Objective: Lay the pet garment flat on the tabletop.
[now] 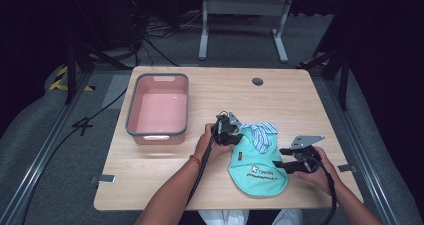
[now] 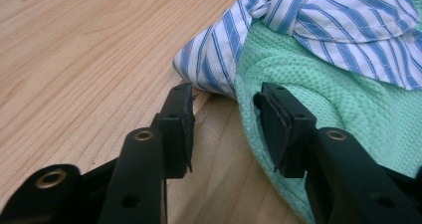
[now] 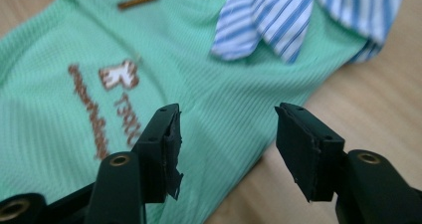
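A small mint-green knit garment (image 1: 257, 165) with brown lettering lies flat on the wooden table (image 1: 290, 100) near the front. Its blue-and-white striped collar (image 1: 261, 134) is bunched at the far end. My left gripper (image 1: 231, 132) sits at the garment's upper left edge. In the left gripper view it (image 2: 224, 97) stands open: bare wood shows in the gap, the right jaw is over the green hem (image 2: 348, 114), and the striped collar (image 2: 323, 25) lies just ahead. My right gripper (image 1: 276, 164) is at the garment's right edge. In its own view it (image 3: 226, 119) is open above the green cloth (image 3: 74, 84), pinching nothing.
A pink bin with a grey rim (image 1: 130, 120) stands on the left half of the table and holds nothing. A round cable hole (image 1: 257, 81) is near the far edge. Beyond the table are a grey floor, cables and a white frame.
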Tool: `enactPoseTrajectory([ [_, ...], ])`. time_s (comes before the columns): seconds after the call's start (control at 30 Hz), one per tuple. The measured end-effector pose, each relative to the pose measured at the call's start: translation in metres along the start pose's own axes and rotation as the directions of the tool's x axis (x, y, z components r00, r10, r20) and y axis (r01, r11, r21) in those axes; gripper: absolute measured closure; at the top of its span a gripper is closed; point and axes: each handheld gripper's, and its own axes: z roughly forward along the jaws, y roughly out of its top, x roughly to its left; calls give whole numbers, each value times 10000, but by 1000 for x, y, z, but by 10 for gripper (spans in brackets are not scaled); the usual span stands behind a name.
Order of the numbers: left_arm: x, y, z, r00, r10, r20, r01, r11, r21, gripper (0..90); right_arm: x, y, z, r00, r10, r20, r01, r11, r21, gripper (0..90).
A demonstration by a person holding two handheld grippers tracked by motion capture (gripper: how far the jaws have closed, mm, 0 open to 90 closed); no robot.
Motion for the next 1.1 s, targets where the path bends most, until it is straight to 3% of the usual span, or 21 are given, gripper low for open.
enactPoseTrajectory([
  [0.07,1,0,-1,10000,73,8,-73,10000,38,663,3,-7,4,9999,64,-133,-60,9994,354,433],
  [0.13,1,0,-1,9999,154,7,-154,9999,76,729,4,-11,5,9999,93,-54,-91,9996,258,450],
  [0.23,1,1,-2,9991,409,-131,-406,9990,175,849,5,-10,4,9999,-121,-48,123,9997,225,639],
  [0.3,3,1,-2,9992,328,-244,-323,9993,200,861,8,-8,4,9993,-350,-130,353,9990,278,774],
  [0.33,3,1,-2,9992,328,-244,-323,9993,200,863,8,-8,4,9993,-350,-130,353,9990,278,774],
  [0.37,4,1,-3,9984,391,-401,-381,9989,260,864,13,-6,5,9980,-638,-21,638,9973,365,831],
  [0.43,7,0,-3,9984,165,-536,-153,9996,226,865,14,-5,4,9972,-745,64,742,9963,426,847],
  [0.53,9,0,-4,9970,280,-719,-260,9992,289,866,13,-6,4,9969,-780,65,777,9961,409,853],
  [0.67,15,-2,-6,9950,90,-999,-57,9995,324,868,11,-9,1,9969,-744,244,734,9965,412,858],
  [0.8,19,-3,-9,9959,69,-902,-36,9993,369,867,6,-11,0,9980,-558,299,548,9980,316,851],
  [0.87,17,-2,-10,9977,75,-672,-56,9996,284,856,6,-9,2,9979,-550,355,542,9983,228,772],
  [0.93,13,0,-14,9964,61,-841,-55,10000,71,736,7,-7,3,9975,-576,399,572,9983,116,701],
  [1.0,4,2,-24,9991,255,-352,-267,9991,-332,658,7,-6,2,9980,-522,357,523,9986,-8,648],
  [1.03,-3,3,-30,9980,541,-330,-554,9977,-391,616,7,-6,1,9980,-493,403,498,9987,-132,607],
  [1.1,-14,2,-38,9946,1023,172,-1017,9941,-370,580,5,-4,-4,9984,-383,424,400,9984,-397,595],
])
